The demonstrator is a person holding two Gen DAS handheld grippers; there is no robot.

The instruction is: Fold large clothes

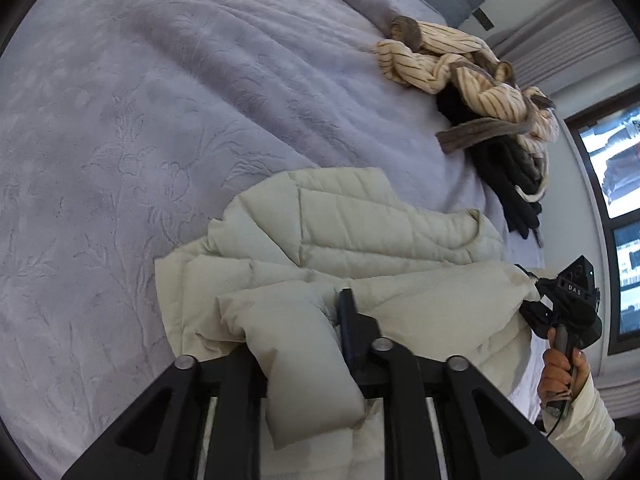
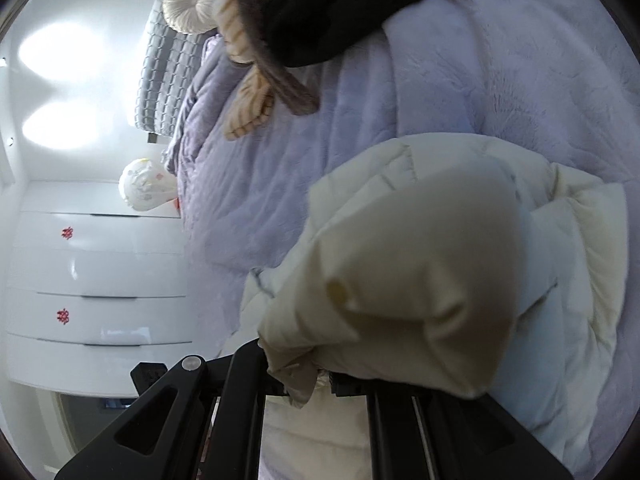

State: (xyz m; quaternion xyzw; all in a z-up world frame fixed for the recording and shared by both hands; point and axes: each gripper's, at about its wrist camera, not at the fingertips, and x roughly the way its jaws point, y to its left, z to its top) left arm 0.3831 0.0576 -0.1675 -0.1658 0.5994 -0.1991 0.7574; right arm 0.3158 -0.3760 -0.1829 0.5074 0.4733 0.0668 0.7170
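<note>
Pinching the cream puffer jacket (image 1: pixel 360 240), both grippers (left gripper (image 1: pixel 304 320), right gripper (image 2: pixel 316 376)) grip folds.

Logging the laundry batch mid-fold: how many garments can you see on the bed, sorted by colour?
Cream puffer jacket, gripped at both ends: 1
Cream striped garment with brown trim: 1
Black garment beneath it: 1, though it may be more than one piece
Total: 3

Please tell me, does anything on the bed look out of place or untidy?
Yes. Beyond the cream jacket that both grippers hold, a striped garment lies crumpled over a black garment in a loose heap near the edge of the bed. The black one hangs partly over that edge. Nothing looks damaged or spilled.
</note>
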